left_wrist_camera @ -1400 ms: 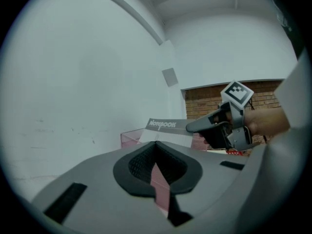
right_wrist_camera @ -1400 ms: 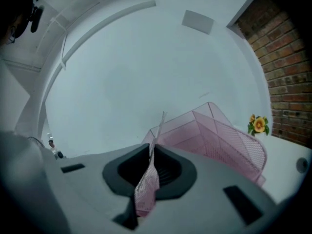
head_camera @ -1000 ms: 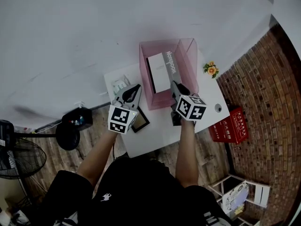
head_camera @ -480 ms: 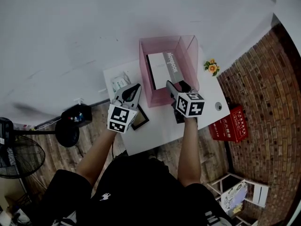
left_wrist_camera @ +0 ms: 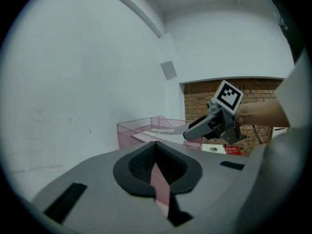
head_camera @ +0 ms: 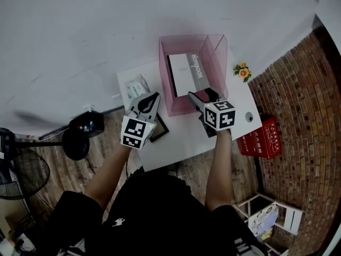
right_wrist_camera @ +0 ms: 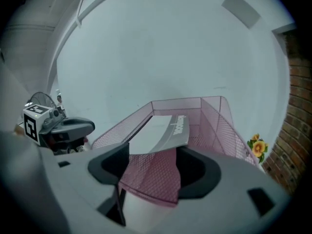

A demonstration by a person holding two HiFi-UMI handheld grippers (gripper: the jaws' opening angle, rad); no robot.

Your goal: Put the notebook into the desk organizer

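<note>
A white rectangular table (head_camera: 184,138) stands against a plain white wall (head_camera: 80,36) on a brown wood-plank floor (head_camera: 58,167). A small bunch of yellow and orange flowers (head_camera: 243,72) sits at its far right corner, a dark square frame (head_camera: 159,133) and a white packet (head_camera: 136,87) on its left side. A red printed carton (head_camera: 259,140) lies below near a red brick wall (head_camera: 298,105); a black wire-caged fan (head_camera: 18,175) stands far left.
</note>
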